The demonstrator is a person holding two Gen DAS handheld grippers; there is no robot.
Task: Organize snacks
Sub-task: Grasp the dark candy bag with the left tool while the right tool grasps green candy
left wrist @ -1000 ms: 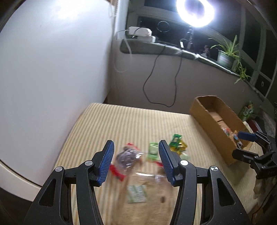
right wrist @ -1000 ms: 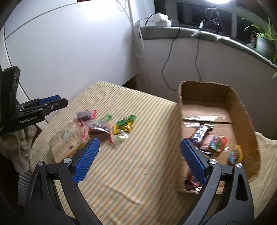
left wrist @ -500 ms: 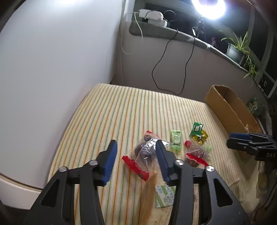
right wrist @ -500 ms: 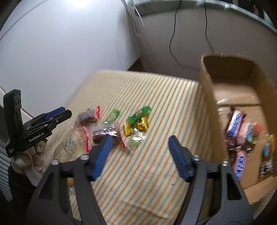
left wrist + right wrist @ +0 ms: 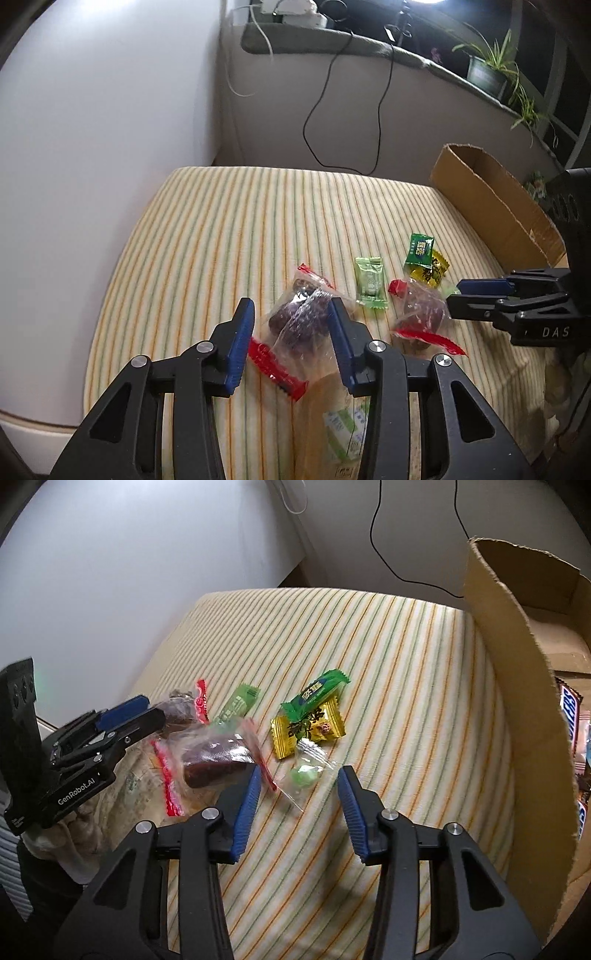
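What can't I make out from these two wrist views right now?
- Cardboard box contents: left wrist view, near wall hides them; right wrist view, frame edge cuts them off.
- Flat packet: left wrist view, the left gripper covers part.
- Clear packet print: right wrist view, too small.

My feeds are evenly bright and mostly sharp. Glare sits at twelve o'clock on the wall (image 5: 92, 110). Fisheye edges bend and darken.
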